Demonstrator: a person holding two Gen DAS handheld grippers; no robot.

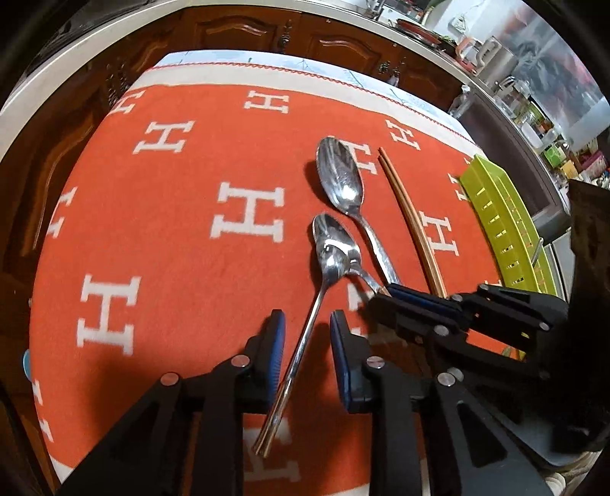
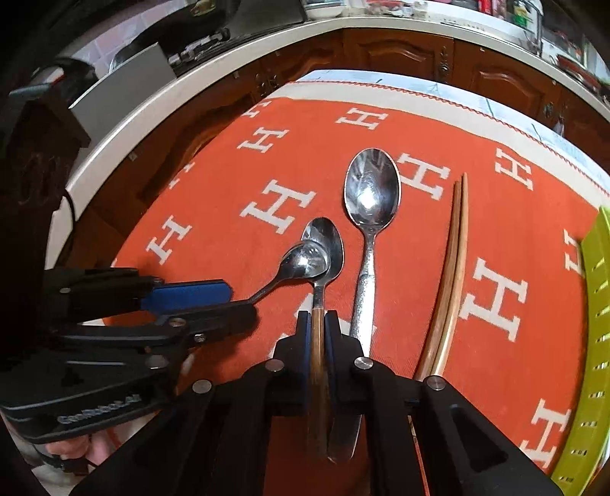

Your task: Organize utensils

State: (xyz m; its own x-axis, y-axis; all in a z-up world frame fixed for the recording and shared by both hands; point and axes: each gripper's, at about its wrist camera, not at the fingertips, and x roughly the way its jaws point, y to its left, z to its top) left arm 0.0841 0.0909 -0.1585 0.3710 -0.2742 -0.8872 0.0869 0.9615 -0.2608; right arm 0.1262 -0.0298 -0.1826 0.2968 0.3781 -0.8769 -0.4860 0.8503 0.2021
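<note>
On the orange cloth lie a large steel spoon (image 1: 341,179) (image 2: 371,190) and a pair of wooden chopsticks (image 1: 410,221) (image 2: 451,267). My left gripper (image 1: 307,324) (image 2: 236,301) stands with a small steel spoon (image 1: 301,343) (image 2: 301,261) between its fingers; in the right wrist view its fingers look closed on that handle. My right gripper (image 2: 318,316) (image 1: 392,290) is shut on a wooden-handled spoon (image 2: 324,244) (image 1: 337,236). The two small spoons' bowls overlap.
A lime green slotted tray (image 1: 507,225) (image 2: 587,343) stands at the table's right edge. The orange cloth with white H marks (image 1: 171,229) covers the table. Dark wooden cabinets (image 1: 248,34) and a cluttered counter run behind.
</note>
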